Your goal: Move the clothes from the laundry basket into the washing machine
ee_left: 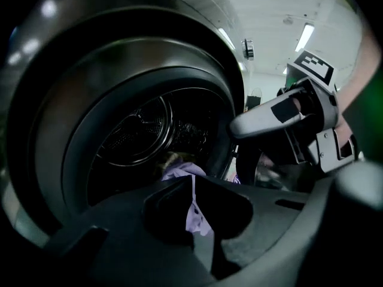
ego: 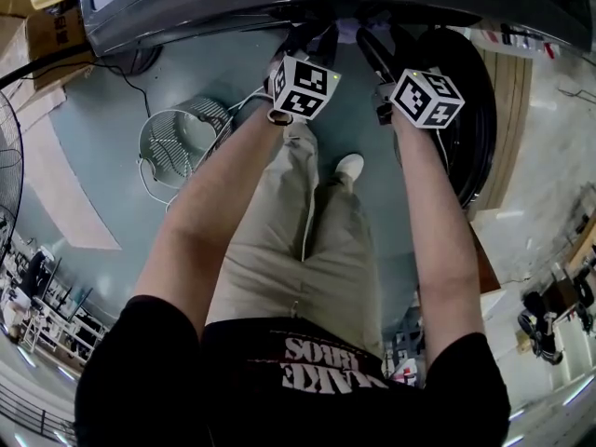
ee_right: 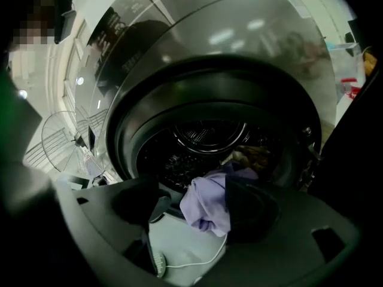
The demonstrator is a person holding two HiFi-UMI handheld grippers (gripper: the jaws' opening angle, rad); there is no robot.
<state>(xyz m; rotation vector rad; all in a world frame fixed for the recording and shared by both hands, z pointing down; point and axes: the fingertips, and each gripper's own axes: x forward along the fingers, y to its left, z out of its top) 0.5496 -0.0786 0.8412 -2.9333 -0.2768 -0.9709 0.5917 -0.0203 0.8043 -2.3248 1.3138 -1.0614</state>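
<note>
1. Grey washing machine [ego: 233, 7] fills the top of the head view, with its dark round door [ego: 470, 128] swung open on the right. I see both forearms reaching to the opening. The left tongs [ego: 312, 40] and right tongs [ego: 372, 45] are side by side at the mouth, marker cubes facing up. The white wire laundry basket [ego: 158, 147] stands on the floor to the left, apart from the machine. I can't make out what's in it.
2. Left gripper view: the tongs are closed together, pinching a thin fold of lilac garment [ee_left: 194, 217]. More of that cloth bunches just past the tips, at the lower lip of the drum [ee_left: 137, 136]. The right tongs show at the right, close by, with one pale jaw pointing at the opening.
3. Right gripper view: the jaws stand apart. Lilac cloth hangs between them, lying against the right-hand jaw, with a clear gap to the other jaw, so no clamp here. A brown garment [ee_right: 257, 154] is already inside the drum behind it. A white cable [ee_right: 197, 260] trails over the floor [ee_right: 179, 235] below.
</note>
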